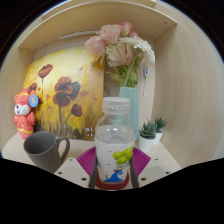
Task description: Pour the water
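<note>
Pink pads (pixel 88 158) on the gripper's (pixel 113 172) two fingers flank a clear plastic bottle with a white cap and a red and yellow label (pixel 114 142); whether they press on it or merely stand about it cannot be told. Left of the bottle sits a dark grey ceramic mug (pixel 44 150), with a small red figurine (pixel 23 112) behind the mug. Behind the bottle rises a pale blue vase of pink flowers (pixel 126 58), and right of the bottle stand small potted succulents (pixel 151 130).
</note>
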`<state>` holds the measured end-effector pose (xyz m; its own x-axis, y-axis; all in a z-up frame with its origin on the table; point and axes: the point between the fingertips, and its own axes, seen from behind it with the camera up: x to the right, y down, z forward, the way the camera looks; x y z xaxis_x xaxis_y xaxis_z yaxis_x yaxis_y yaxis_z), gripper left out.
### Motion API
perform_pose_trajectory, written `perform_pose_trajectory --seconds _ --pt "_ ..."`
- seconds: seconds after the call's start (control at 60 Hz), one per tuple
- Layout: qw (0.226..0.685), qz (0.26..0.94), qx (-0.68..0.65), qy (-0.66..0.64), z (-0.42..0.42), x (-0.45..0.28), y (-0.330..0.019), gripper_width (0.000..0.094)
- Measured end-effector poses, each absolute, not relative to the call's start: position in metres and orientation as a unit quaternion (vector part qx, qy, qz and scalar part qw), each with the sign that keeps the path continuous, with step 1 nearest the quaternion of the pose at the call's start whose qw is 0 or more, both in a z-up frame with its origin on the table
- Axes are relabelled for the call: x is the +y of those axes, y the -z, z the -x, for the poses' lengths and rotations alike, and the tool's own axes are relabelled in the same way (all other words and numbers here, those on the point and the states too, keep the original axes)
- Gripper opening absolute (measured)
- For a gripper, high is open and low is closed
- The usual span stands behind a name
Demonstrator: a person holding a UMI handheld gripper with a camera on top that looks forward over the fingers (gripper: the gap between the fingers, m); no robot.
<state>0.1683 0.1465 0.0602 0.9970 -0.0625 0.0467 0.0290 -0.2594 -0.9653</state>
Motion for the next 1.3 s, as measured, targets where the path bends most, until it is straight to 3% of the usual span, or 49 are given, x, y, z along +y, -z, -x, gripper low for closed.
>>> perform_pose_trajectory --seconds 0.1,0.183,0.233,0.517,0.717,1.133,1.3 --pt "0.596 0.802 0.006 0.050 -0.171 0.144 -0.055 0.0589" --pt "0.566 0.822 0.019 0.060 -0.178 0.134 -0.044 0.0802" --pt "0.557 0.828 0.027 0.058 -0.179 0.124 -0.041 0.0846" --pt "0.480 0.874 0.032 0.066 -0.154 0.004 -0.031 0.0840" --pt "0.447 0.893 0.040 0.043 -0.085 -0.074 -0.060 0.0840" --pt "0.507 0.861 0.012 0.033 0.004 -0.095 -0.197 0.0856" --pt "0.520 0.854 0.015 0.033 0.016 -0.100 -0.224 0.0858"
